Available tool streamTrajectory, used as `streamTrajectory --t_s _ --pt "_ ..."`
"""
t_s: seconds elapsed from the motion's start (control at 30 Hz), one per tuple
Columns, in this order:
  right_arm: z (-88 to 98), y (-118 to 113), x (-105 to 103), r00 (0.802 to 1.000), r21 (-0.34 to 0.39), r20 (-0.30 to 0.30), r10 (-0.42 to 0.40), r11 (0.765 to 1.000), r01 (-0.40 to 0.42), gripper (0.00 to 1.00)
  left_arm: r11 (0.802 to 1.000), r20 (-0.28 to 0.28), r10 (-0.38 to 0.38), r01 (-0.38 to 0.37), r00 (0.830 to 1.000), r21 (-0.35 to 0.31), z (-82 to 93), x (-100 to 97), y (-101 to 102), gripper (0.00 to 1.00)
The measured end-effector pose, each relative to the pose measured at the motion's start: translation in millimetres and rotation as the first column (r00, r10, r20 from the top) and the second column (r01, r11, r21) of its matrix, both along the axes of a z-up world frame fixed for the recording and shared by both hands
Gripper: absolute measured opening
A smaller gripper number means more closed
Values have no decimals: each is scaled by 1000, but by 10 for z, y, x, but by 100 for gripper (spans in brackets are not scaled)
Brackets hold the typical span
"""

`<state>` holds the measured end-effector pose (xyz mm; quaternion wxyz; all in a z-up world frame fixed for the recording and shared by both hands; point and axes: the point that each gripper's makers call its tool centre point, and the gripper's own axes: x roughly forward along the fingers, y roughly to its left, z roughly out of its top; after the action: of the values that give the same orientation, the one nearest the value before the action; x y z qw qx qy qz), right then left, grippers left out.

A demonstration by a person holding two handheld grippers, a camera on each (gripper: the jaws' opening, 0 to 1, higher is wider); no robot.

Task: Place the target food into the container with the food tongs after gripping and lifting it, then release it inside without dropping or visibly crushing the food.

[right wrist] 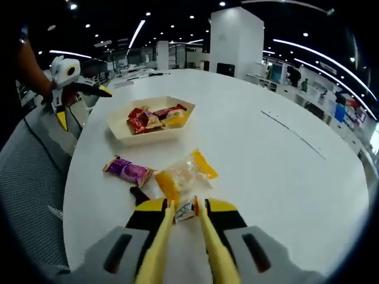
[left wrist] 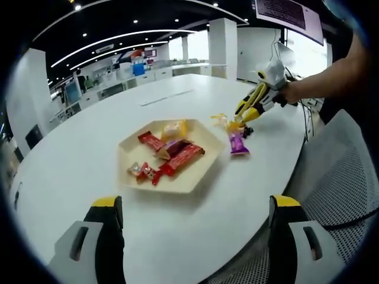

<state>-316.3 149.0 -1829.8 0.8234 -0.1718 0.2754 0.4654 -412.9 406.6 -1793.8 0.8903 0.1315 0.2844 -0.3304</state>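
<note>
The right hand-held gripper [right wrist: 185,214], tongs closing on a small silver-wrapped candy [right wrist: 185,210] near the beige hexagonal tray [right wrist: 145,134], is gripping; lifting gently comes next.

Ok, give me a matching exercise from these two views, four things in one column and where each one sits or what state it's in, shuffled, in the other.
Things:
1. purple-wrapped candy
2. red-wrapped bars
3. left hand-held gripper
4. small white-wrapped candy

Places or states:
A. lying in the hexagonal tray
B. between the yellow tongs on the right hand-held gripper
C. open, over the table's near edge
D. lying on the bare table, outside the tray

Pairs: 1-D, 2-A, 3-C, 4-B
</note>
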Motion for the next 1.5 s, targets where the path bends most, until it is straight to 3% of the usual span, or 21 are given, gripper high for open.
streamTrajectory --t_s 0.47,0.53,0.73,1.13,1.5 --pt "125 -66 31 996 40 -65 -57 997 60 20 1000 5 6 -6 1000 -3 13 7 3 99" --pt "121 -68 21 992 57 -106 -68 996 74 19 1000 4 6 -6 1000 -3 8 7 4 99" --pt "231 -85 61 990 67 -110 -84 993 92 17 1000 5 1 -1 1000 -3 12 3 -3 99" --pt "585 -102 274 995 63 -27 -99 993 100 18 1000 21 7 -6 1000 -19 52 19 0 99" --pt "909 54 392 996 70 39 -81 995 78 18 999 23 4 -3 1000 -40 74 20 -16 99"
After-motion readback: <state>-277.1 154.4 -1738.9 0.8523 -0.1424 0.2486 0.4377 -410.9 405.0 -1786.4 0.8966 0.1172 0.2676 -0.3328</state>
